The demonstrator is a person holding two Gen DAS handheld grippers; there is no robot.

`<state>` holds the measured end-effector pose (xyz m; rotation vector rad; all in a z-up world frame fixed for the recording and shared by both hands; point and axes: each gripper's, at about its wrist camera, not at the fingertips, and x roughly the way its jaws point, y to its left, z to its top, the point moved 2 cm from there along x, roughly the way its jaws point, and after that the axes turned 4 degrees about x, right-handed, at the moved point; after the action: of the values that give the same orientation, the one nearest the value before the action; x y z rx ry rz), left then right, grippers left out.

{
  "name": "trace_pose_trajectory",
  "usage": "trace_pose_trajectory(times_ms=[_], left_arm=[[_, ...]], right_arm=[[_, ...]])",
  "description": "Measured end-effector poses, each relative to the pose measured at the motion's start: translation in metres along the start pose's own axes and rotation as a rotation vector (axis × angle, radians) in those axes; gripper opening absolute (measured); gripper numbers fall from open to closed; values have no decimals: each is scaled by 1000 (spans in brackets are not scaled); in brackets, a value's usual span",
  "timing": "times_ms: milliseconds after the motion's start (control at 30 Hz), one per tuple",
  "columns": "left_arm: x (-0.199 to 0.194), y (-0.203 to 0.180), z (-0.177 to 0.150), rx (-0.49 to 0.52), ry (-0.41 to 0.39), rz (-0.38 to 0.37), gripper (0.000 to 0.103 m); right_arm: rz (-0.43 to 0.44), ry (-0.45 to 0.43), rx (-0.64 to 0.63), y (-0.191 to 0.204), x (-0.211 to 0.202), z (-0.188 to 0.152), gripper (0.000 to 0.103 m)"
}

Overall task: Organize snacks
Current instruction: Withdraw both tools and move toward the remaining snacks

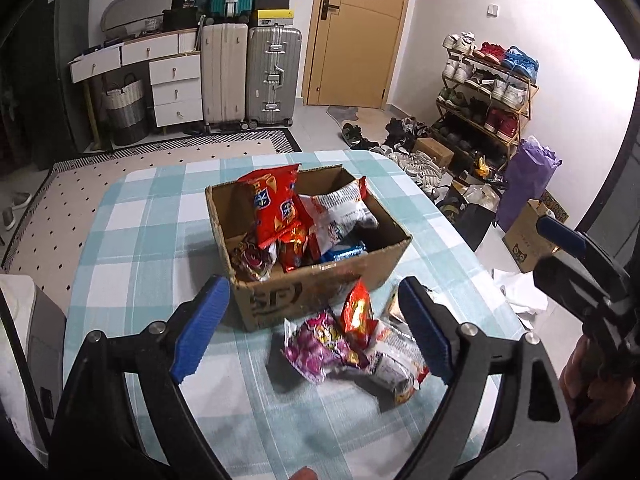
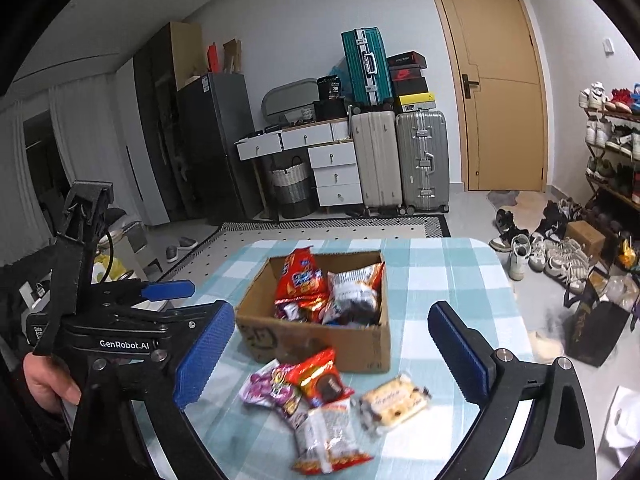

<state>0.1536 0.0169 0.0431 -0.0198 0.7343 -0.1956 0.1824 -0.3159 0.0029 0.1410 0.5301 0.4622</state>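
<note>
A cardboard box stands on a checked tablecloth and holds several snack packets, among them a tall red chip bag. In front of it lie loose packets: a purple one, a red one, a white-and-red one and a pale biscuit pack. My left gripper is open and empty, above the loose packets. My right gripper is open and empty, above the same pile. The right gripper also shows at the right edge of the left wrist view.
The table has rounded far corners. Beyond it are a patterned rug, suitcases, white drawers, a door, a shoe rack and shoes and bags on the floor at right.
</note>
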Motion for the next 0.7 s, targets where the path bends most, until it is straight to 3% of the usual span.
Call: trace_pose_trajectory(times_ms=[467, 700], left_arm=[[-20, 7, -58, -60, -23, -3, 101], [-15, 13, -87, -114, -10, -5, 102]], right_arm=[[7, 29, 32, 7, -27, -53, 100], [-10, 77, 39, 3, -18, -75, 100]])
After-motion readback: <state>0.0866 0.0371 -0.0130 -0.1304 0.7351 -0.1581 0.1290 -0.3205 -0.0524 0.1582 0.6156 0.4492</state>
